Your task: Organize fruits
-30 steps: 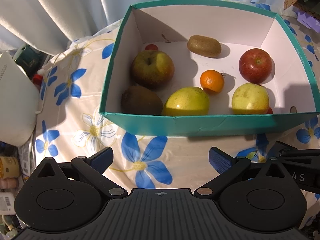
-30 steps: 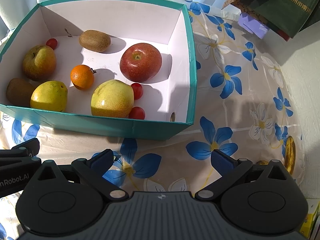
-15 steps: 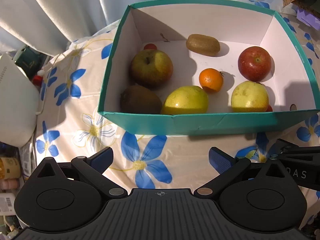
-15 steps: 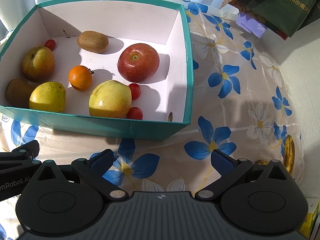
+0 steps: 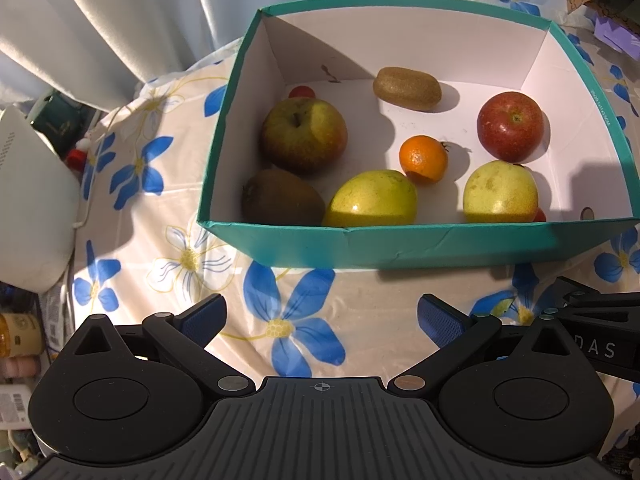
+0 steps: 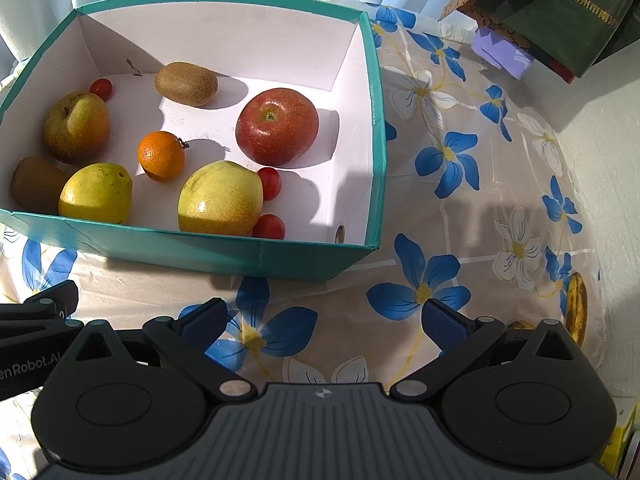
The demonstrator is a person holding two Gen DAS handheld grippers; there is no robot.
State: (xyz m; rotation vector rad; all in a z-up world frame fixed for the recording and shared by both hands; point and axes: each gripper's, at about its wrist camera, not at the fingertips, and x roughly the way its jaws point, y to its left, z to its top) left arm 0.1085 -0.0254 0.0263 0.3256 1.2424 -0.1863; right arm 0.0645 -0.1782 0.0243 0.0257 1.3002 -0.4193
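Observation:
A teal box (image 5: 400, 246) (image 6: 256, 254) stands on the flowered tablecloth and holds fruit: a red apple (image 5: 510, 126) (image 6: 277, 126), a brownish apple (image 5: 304, 134), two yellow pears (image 5: 372, 200) (image 6: 220, 200), an orange (image 5: 423, 159) (image 6: 161, 155), two kiwis (image 5: 407, 89) (image 5: 282, 198) and small tomatoes (image 6: 269, 184). A banana (image 6: 576, 306) lies on the table at the far right. My left gripper (image 5: 320, 318) is open and empty in front of the box. My right gripper (image 6: 322, 320) is open and empty, also in front of it.
Curtains hang behind the box. Books (image 6: 560, 12) and a purple item (image 6: 502, 50) sit at the back right. A white wall (image 6: 608, 160) bounds the right. A white appliance (image 5: 32, 200) and clutter stand off the left table edge.
Both views have drifted slightly; the box sits a touch lower and closer to centre in the right wrist view. The fruit has not moved and both grippers stay open.

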